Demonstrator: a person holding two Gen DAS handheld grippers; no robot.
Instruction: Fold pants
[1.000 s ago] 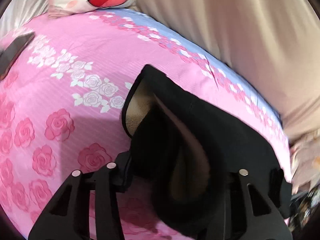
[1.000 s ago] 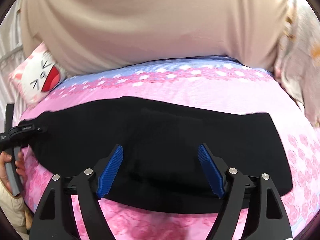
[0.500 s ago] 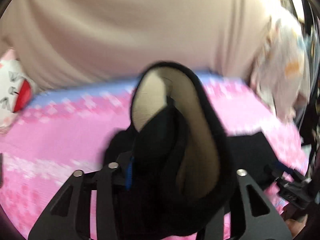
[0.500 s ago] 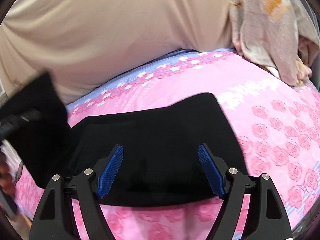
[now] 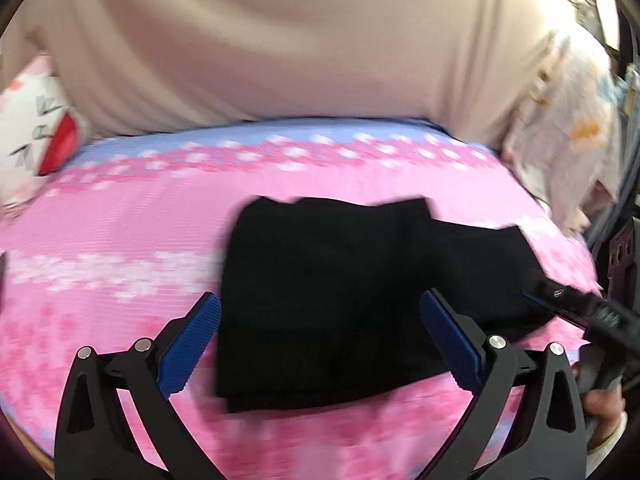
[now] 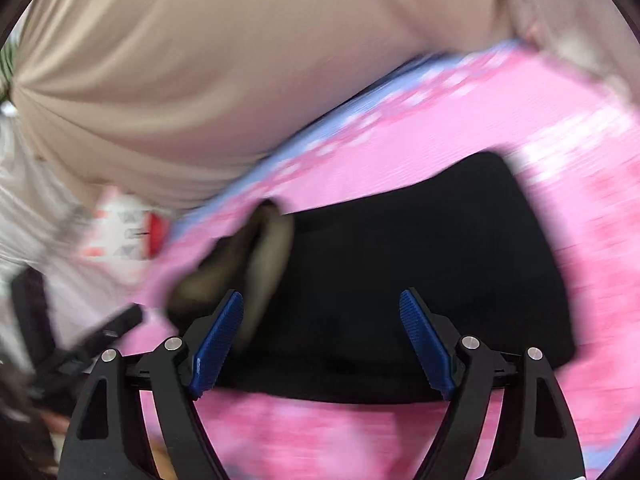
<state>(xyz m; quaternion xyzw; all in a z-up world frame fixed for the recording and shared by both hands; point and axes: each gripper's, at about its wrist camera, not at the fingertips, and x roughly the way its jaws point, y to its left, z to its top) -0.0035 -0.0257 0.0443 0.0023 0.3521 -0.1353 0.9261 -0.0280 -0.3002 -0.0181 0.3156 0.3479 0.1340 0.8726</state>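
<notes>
Pants (image 5: 340, 304), black, lie folded over on the pink floral bedsheet (image 5: 120, 240), near the edge closest to both cameras. The left gripper (image 5: 320, 350) stands with its blue pads spread wide; its jaws have just been opening, and nothing is now pinched between them, the cloth lying on the bed beyond the tips. The right gripper (image 6: 322, 344) is likewise spread apart over the pants (image 6: 420, 272), with no fabric pinched between its pads. In the right wrist view a pale lining (image 6: 260, 264) shows at the left end of the garment, where the upper layer appears curled or still settling; motion blur prevents a firmer reading. In the left wrist view the far edges of the two layers do not line up: a stepped outline is visible at the upper right. Probable faults from this state: the released layer may spring back or slide, since nothing pins it; a later fold made over misaligned edges would lock in the offset and produce a lopsided stack. A pad closing on only the top layer would drag it off the lower one. The garment sits near the bed edge, so a pull toward the person could drop it off. A cartoon pillow (image 5: 36, 136) lies well apart and poses no obstruction.
</notes>
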